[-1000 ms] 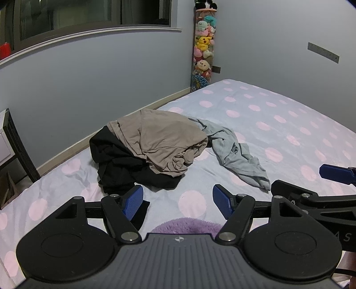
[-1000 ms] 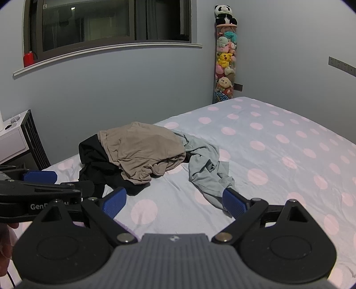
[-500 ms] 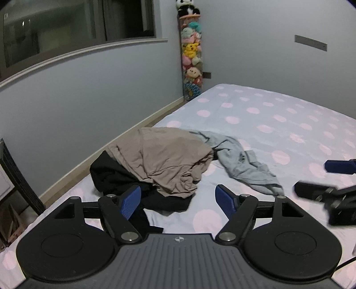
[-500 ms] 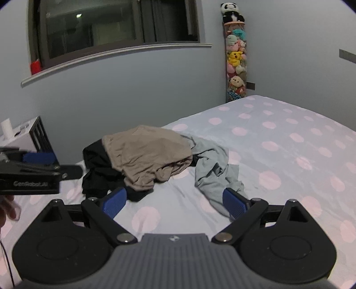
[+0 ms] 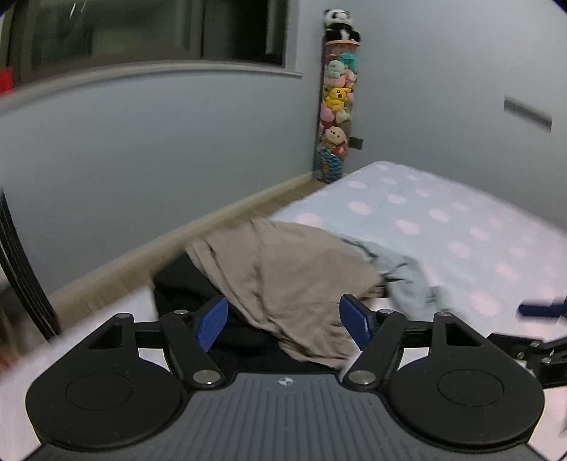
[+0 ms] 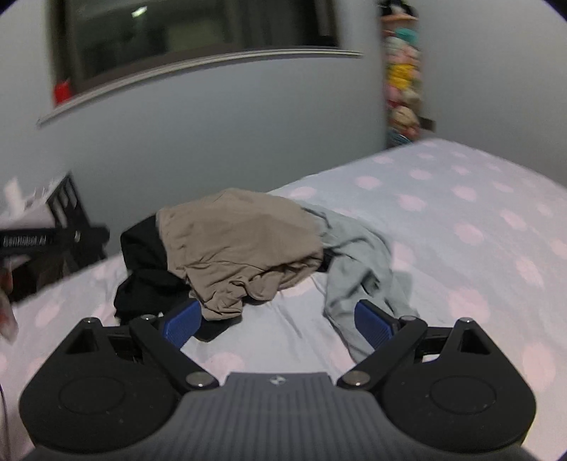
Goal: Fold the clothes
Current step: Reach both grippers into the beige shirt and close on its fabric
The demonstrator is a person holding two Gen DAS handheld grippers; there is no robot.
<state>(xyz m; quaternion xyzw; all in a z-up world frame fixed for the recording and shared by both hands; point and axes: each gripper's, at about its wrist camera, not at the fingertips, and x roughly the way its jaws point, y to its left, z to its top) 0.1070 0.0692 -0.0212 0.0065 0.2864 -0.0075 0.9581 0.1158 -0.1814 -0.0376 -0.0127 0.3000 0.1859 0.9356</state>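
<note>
Left tongs gape wide, nothing between the blue pads, hovering over the near edge of the clothes heap; right tongs also spread wide and empty, above the bed just short of the heap; tan garment lies crumpled on top of a black garment, which sticks out to its left; grey garment trails off to the right, touching the tan one; all sit on the dotted sheet near the bed's wall-side edge; tall tube of plush toys stands in the corner; window above; both views blurred.
</note>
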